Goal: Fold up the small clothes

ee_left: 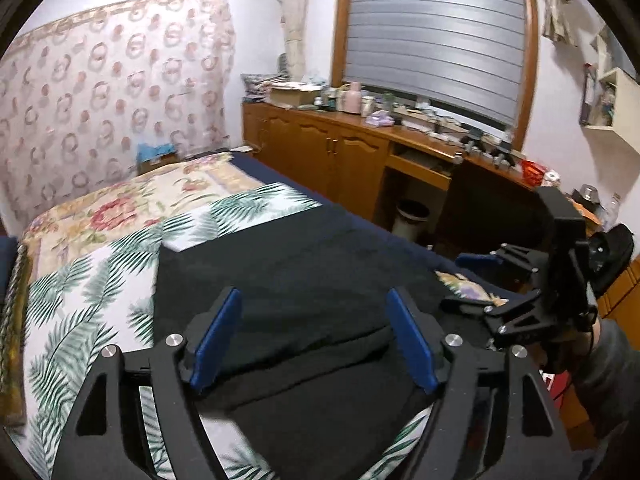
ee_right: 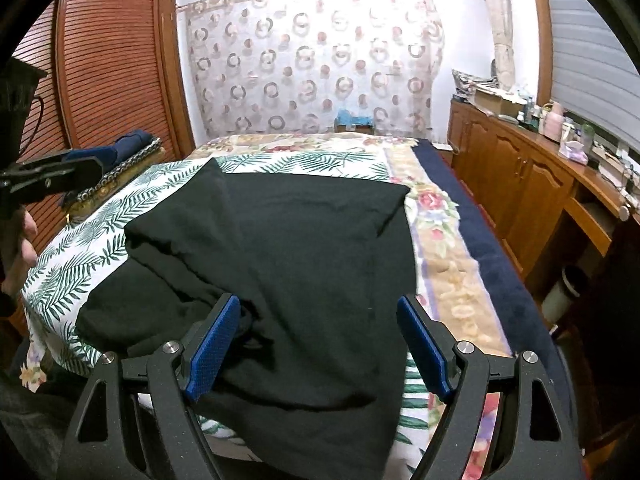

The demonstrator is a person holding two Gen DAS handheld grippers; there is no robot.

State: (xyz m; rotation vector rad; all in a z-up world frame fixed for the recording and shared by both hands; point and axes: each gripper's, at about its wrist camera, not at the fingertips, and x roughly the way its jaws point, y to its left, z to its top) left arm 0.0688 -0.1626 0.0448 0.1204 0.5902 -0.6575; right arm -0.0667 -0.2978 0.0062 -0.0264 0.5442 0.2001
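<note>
Up close, the left gripper (ee_left: 314,338) stands with its blue pads (ee_left: 216,336) spread wide, nothing pinched between them; a folded edge of the black garment (ee_left: 304,280) lies below and between the fingers, running ahead from the tips. The right gripper (ee_right: 318,350) is likewise released, its blue pads (ee_right: 212,350) wide apart (no cloth clamped), and the same black garment (ee_right: 288,240) spreads under the gap and forward of both tips, with a rumpled fold beside the left-hand pad. Beyond the fingertips the garment rests on a palm-leaf sheet (ee_right: 68,272), which lies over a floral bedspread (ee_right: 436,216). Farther off, past the bed, a curtain with ring patterns (ee_right: 316,60) hangs, and a wooden cabinet (ee_left: 328,152) runs to the right of the fingers.
</note>
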